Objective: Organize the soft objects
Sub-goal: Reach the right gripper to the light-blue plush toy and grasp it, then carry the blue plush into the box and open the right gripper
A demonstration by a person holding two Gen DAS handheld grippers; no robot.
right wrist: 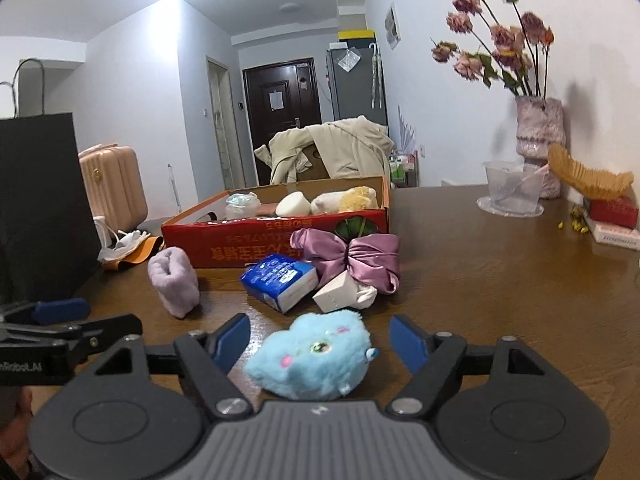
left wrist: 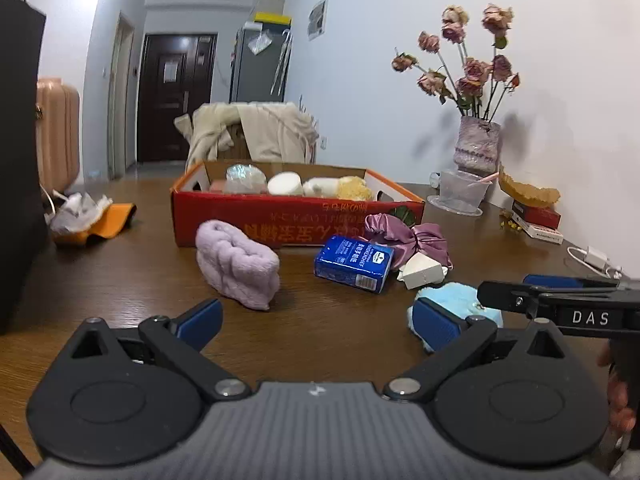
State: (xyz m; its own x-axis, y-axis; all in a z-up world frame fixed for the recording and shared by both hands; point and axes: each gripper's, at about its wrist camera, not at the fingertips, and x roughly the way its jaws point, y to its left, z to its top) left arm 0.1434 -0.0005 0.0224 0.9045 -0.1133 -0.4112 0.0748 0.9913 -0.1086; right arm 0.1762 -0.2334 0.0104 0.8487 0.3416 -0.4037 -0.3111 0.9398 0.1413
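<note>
We hold our right gripper (right wrist: 320,338) open around the blue plush toy (right wrist: 310,354), which lies on the wooden bench (right wrist: 500,280); the pads stand apart from its fur. Our left gripper (left wrist: 318,318) is open too, with nothing between its pads. Ahead lie a lilac towel roll (left wrist: 240,264), a blue tissue pack (left wrist: 352,264), a pink satin bow (right wrist: 352,260) and the red cardboard box (left wrist: 280,216).

Five soft items (right wrist: 308,356) loose, four (right wrist: 294,204) boxed.
</note>
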